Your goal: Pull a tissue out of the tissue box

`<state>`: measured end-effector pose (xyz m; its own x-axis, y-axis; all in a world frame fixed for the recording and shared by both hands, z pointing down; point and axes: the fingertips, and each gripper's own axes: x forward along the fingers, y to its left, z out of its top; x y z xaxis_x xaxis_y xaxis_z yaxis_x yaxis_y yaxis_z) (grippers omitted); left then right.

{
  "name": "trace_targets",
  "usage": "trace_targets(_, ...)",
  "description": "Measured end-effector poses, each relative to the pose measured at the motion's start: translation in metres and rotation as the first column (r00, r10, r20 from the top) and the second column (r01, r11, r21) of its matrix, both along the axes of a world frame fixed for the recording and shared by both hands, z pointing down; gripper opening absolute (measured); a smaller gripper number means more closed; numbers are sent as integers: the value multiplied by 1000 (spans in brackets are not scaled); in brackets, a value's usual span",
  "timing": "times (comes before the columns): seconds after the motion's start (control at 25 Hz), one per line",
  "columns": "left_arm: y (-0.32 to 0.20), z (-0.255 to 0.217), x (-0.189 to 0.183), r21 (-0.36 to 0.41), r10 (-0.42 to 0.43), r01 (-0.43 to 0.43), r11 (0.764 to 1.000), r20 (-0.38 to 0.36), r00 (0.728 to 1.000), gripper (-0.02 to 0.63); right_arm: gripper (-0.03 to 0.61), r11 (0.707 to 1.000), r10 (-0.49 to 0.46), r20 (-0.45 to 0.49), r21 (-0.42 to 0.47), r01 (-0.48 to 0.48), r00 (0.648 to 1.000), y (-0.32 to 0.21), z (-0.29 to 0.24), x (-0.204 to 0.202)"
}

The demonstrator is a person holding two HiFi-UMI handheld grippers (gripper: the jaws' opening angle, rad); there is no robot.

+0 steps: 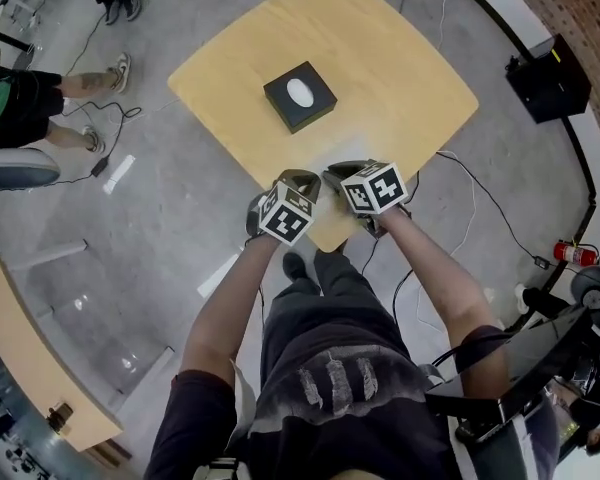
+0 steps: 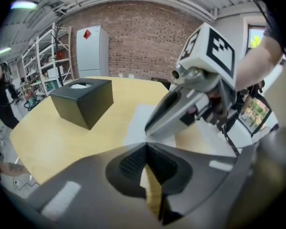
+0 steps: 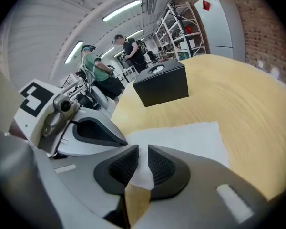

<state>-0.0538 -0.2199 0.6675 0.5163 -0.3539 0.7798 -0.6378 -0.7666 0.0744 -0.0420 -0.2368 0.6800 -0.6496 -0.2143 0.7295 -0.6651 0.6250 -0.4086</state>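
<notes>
The desk [image 1: 400,78] in front of me has a pale wooden top, squarish with rounded corners, and it stands turned so that one corner points my way. Two things lie on it. A black tissue box [image 1: 299,96] sits about the middle of the top, set cornerwise to me and flat on its base, with white showing in the oval opening on its upper face. A single white tissue sheet [image 3: 181,137] lies spread flat on the wood near my corner, well apart from the box.
</notes>
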Motion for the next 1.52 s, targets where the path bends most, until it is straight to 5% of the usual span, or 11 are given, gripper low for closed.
trace_targets(0.24, 10, 10, -14, 5, 15, -15, 1000, 46, 999, 2, 62, 1000, 13, 36, -6, -13, 999, -4, 1, 1)
trace_targets(0.32, 9, 9, -17, 22, 4, -5, 1000, 43, 999, 2, 111, 1000, 12, 95, -6, -11, 995, -4, -6, -6)
trace_targets(0.64, -10, -50, -42, 117, -202, 227, 967, -193, 960, 61, 181, 985, 33, 273, 155, -78, 962, -16, -83, -13)
trace_targets(0.84, -9, -122, -74, 197, -264, 337, 921, -319, 910, 58, 96, 970, 50, 413, 196, -143, 909, -12, -145, -23)
trace_targets(1.0, -3, -193, -84, 353, -227, 359, 864, -364, 904, 6, 0, 956, 51, 490, 227, -184, 870, 6, -189, -22)
trace_targets(1.28, 38, -261, -89, 441, -136, 351, 826, -447, 884, 3, 0, 935, -62, 585, 318, -158, 808, 53, -262, -48)
trace_targets(1.52, 60, -268, -90, 471, -155, 367, 802, -429, 890, 3, 0, 923, -129, 603, 363, -127, 787, 84, -292, -54)
